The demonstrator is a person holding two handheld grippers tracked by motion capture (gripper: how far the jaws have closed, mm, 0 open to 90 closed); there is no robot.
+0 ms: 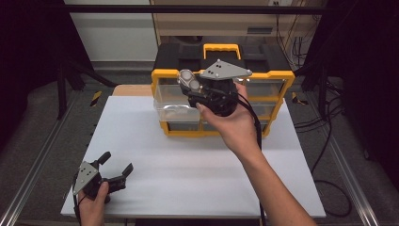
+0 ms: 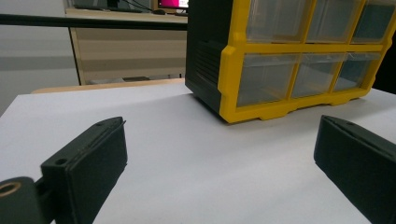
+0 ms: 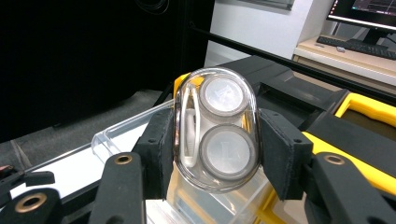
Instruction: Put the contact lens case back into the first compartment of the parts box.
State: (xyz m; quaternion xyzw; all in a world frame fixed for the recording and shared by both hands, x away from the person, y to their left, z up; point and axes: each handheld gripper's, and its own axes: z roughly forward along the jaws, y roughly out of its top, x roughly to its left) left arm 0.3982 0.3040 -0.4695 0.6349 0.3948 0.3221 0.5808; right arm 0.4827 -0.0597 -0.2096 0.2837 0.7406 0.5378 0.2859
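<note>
Clear oval lens case [image 3: 215, 128], perhaps plastic, clamped in right tool [image 3: 215, 140]

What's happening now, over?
Right gripper shut on lens case, above open drawer. Left gripper open, resting on table. Nothing in the way.

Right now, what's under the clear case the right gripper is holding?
The clear case, clamped in the right gripper, hangs over a pulled-out clear drawer of the yellow organizer. The drawer looks empty where visible; the case and jaws cover the part directly below.
</note>
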